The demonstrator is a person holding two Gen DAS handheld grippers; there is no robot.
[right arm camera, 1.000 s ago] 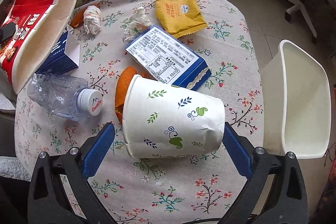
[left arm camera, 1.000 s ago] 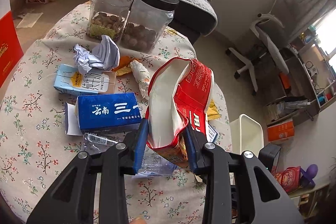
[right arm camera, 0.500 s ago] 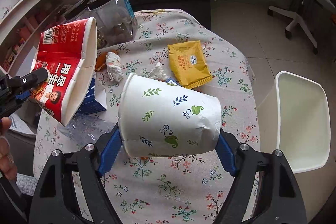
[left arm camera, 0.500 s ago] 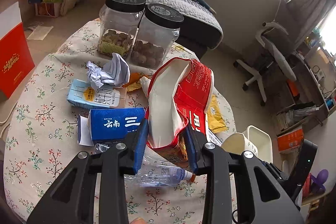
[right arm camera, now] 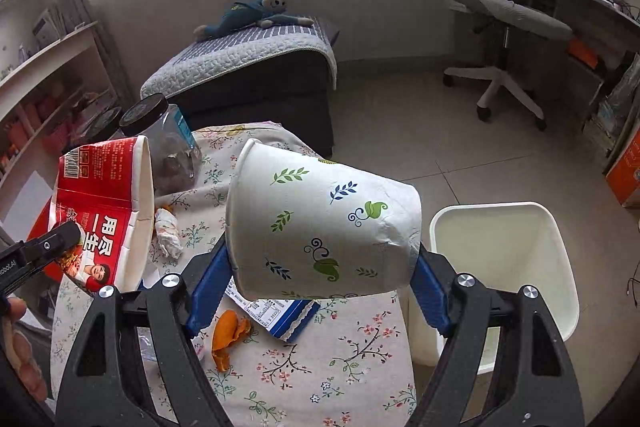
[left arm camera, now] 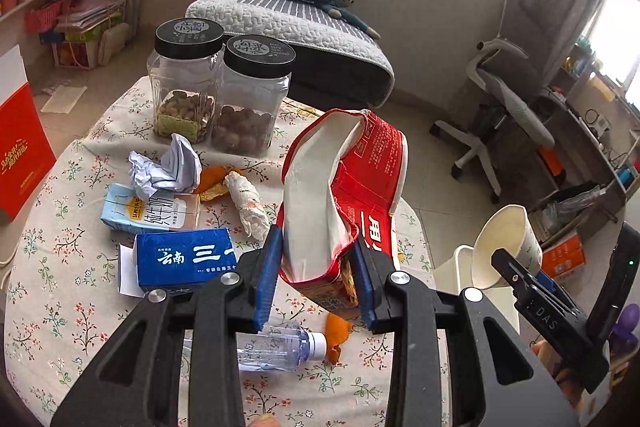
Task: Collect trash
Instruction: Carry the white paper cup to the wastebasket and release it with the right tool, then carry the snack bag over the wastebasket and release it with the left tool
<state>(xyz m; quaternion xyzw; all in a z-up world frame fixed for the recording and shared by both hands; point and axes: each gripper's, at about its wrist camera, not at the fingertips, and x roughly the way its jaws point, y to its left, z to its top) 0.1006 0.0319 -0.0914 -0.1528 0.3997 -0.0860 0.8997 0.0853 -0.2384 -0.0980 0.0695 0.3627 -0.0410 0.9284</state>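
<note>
Left wrist view: left gripper [left arm camera: 318, 277] is clamped on a squashed red noodle bowl [left arm camera: 344, 195], pads pressing in both sides, bowl up off the table [left arm camera: 60, 259].
Under it: clear bottle [left arm camera: 280, 345] lying flat, bit of orange peel [left arm camera: 336, 333] just beside its cap.
Bit further: blue box [left arm camera: 184, 259], milk carton [left arm camera: 148, 209], crumpled paper [left arm camera: 168, 167], a wadded tissue [left arm camera: 248, 203].
Far edge: two black-lid jars [left arm camera: 218, 91] side by side.
Right wrist view: right gripper [right arm camera: 320, 283] has a leaf-print paper cup [right arm camera: 324, 223] pinched sideways between its blue pads, cup in the air over the table edge.
Beside it: white bin [right arm camera: 508, 267] on the floor, right by the table, looks empty.
Way back: couch [right arm camera: 248, 67] with a blue plush [right arm camera: 256, 11], office chair [right arm camera: 504, 19].
</note>
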